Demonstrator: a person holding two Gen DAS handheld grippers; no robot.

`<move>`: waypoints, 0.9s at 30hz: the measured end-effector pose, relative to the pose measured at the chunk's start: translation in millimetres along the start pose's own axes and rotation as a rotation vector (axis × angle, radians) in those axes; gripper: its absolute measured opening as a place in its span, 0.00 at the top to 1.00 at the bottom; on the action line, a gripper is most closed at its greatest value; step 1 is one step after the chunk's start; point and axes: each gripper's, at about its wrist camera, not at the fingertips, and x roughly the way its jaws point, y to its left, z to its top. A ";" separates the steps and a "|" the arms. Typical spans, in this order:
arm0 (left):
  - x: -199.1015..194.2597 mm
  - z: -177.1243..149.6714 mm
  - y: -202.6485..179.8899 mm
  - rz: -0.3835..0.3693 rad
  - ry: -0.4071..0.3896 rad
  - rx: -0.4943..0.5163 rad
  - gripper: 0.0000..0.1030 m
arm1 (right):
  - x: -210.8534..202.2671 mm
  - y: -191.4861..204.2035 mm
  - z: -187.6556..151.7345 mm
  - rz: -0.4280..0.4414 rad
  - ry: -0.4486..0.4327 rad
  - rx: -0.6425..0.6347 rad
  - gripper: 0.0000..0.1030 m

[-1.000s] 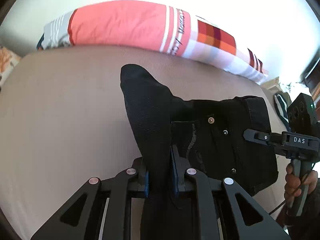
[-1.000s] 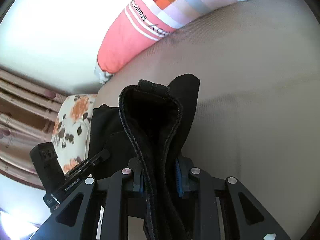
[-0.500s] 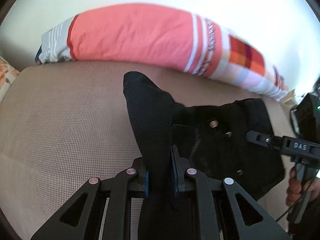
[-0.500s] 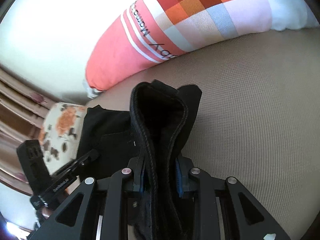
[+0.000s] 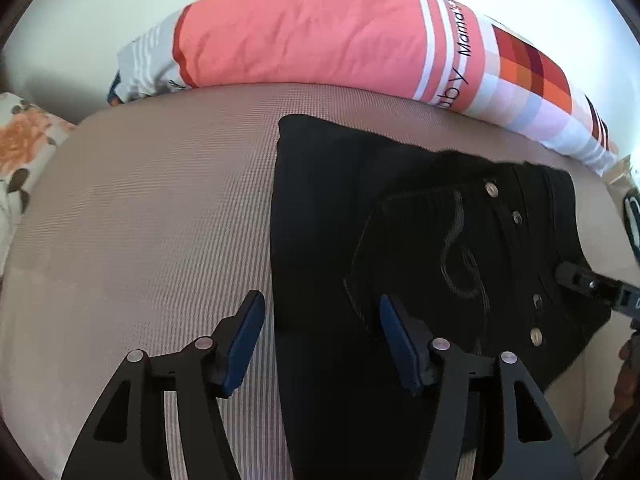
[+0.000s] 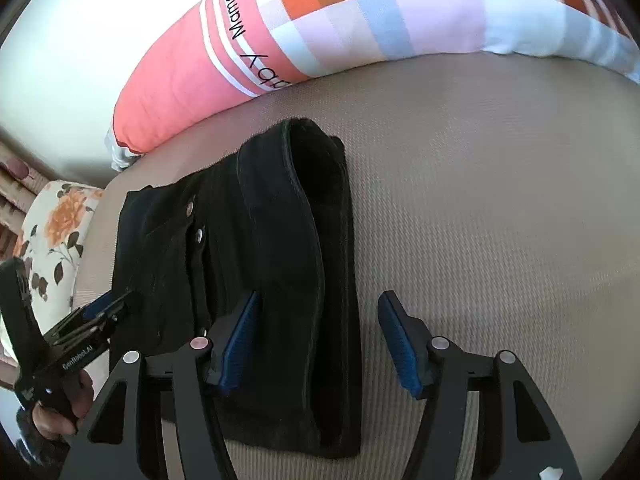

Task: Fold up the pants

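Beige woven bed surface (image 5: 140,220) fills the left wrist view, a long coral pillow (image 5: 320,36) at the far edge. Black pants (image 5: 400,240) lie folded flat; the left gripper (image 5: 320,344) is spread above their left edge. Right wrist view: right gripper (image 6: 320,340) spread over the pants' (image 6: 260,240) right edge, a floral pillow (image 6: 56,228) far left.

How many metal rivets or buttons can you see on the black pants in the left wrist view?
4 on the black pants: one near the waistband top, one just below it, one lower down, one nearest the bottom edge. Folds may hide others.
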 end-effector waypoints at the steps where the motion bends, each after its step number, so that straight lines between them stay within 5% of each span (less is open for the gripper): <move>1: -3.7 -3.2 -0.7 0.003 -0.001 0.002 0.39 | -6.2 1.1 -2.8 0.000 -0.009 0.004 0.43; 12: -81.5 -69.0 -19.4 0.056 -0.082 0.000 0.36 | -76.8 35.5 -60.6 -0.109 -0.138 -0.098 0.39; 27: -140.3 -124.3 -31.9 0.148 -0.163 0.000 0.36 | -103.8 89.4 -130.3 -0.158 -0.213 -0.216 0.24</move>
